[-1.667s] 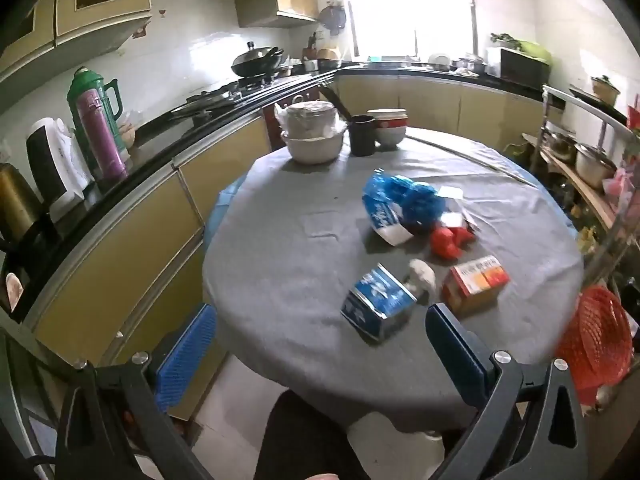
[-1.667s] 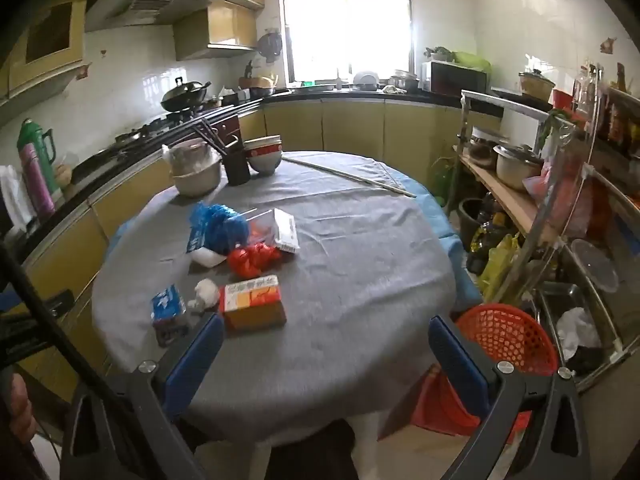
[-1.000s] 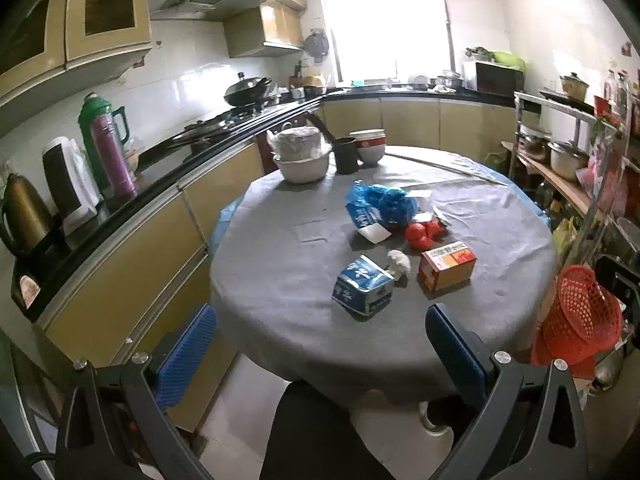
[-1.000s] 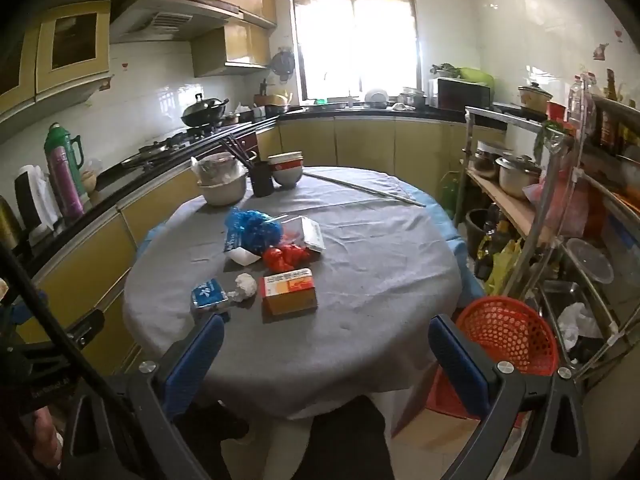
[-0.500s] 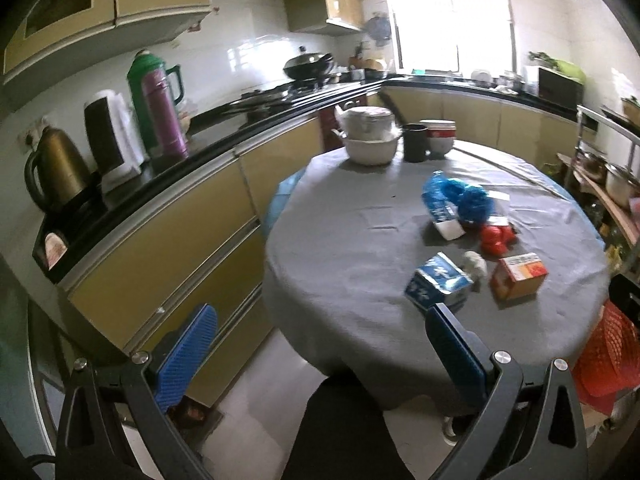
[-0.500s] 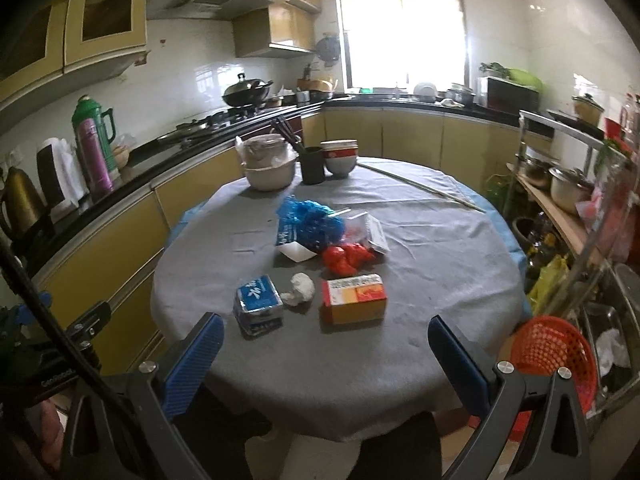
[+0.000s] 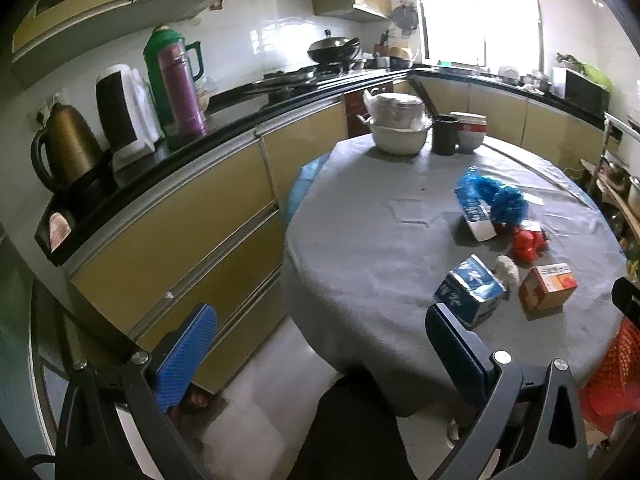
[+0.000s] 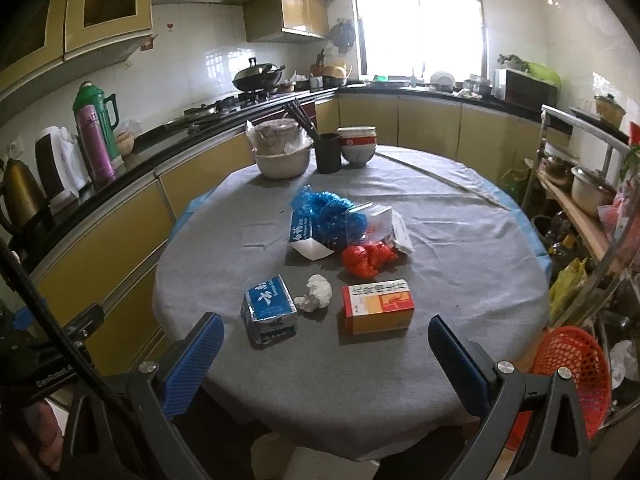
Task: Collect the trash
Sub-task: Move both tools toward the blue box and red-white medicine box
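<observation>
Trash lies on a round table (image 8: 460, 240) with a grey cloth: a blue carton (image 8: 269, 308) (image 7: 468, 290), a white paper wad (image 8: 316, 293) (image 7: 507, 269), an orange box (image 8: 377, 306) (image 7: 547, 285), red crumpled plastic (image 8: 366, 258) (image 7: 527, 243), a blue bag (image 8: 330, 216) (image 7: 500, 198), a second blue-and-white carton (image 8: 306, 236) (image 7: 476, 216) and a clear bag (image 8: 384, 224). My right gripper (image 8: 326, 354) is open, short of the table's near edge. Off the table's left side, my left gripper (image 7: 320, 344) hangs open over the floor. A red mesh basket (image 8: 572, 364) (image 7: 612, 376) stands on the floor at the right.
At the table's far side stand a covered pot (image 8: 282, 152), a dark cup (image 8: 328, 152) and stacked bowls (image 8: 357, 146). A yellow-fronted counter (image 7: 180, 216) with a kettle (image 7: 66, 148) and flasks (image 7: 176, 76) runs along the left. A metal rack (image 8: 580, 184) stands at the right. A person's dark-clothed leg (image 7: 356, 428) is below.
The left gripper has swung left and back from the table, bringing more counter and floor into view. The right gripper has turned toward the table's middle. Both stayed open; the trash has not moved.
</observation>
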